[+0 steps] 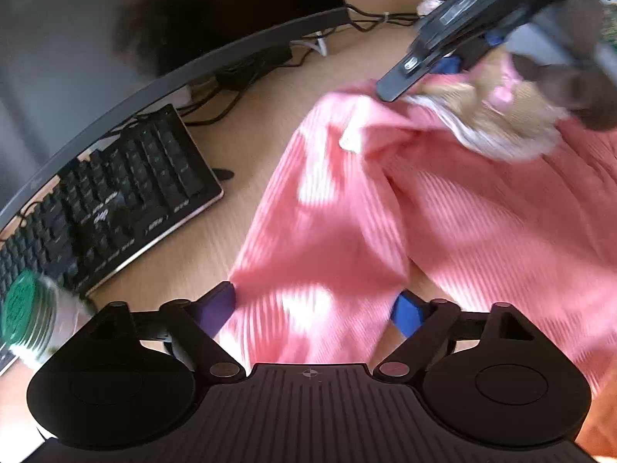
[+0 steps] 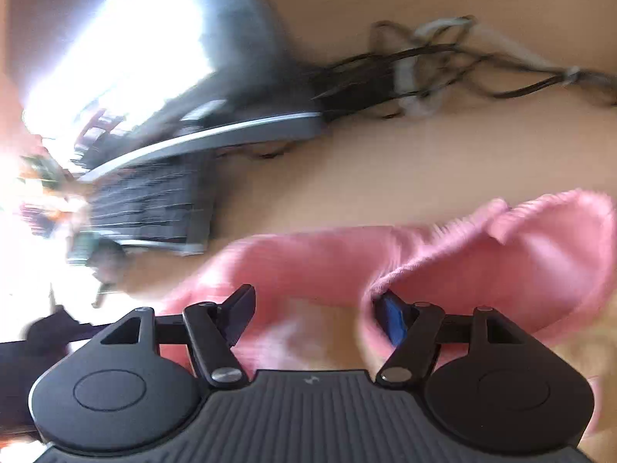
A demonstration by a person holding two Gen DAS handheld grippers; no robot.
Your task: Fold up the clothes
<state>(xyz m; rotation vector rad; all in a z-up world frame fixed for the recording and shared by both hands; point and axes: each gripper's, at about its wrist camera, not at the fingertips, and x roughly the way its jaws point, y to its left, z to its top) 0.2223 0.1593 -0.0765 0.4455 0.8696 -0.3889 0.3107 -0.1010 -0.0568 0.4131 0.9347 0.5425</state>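
Note:
A pink ribbed garment point(image 1: 405, 208) with a tan and white patch near its top lies spread on the wooden desk point(image 1: 246, 146). My left gripper point(image 1: 312, 308) is open, its blue pads either side of the garment's lower end. My right gripper point(image 1: 428, 73) shows at the top right of the left wrist view, at the garment's upper edge by the patch. In the right wrist view the right gripper point(image 2: 320, 316) is open with the pink garment point(image 2: 462, 254) between and around its fingers; the view is blurred.
A black keyboard point(image 1: 115, 200) and a curved monitor point(image 1: 115, 38) stand at the left of the desk. Cables point(image 1: 370, 19) run along the back. A green-lidded jar point(image 1: 27, 312) stands at the near left. The keyboard point(image 2: 154, 200) and cables point(image 2: 443, 69) also show in the right wrist view.

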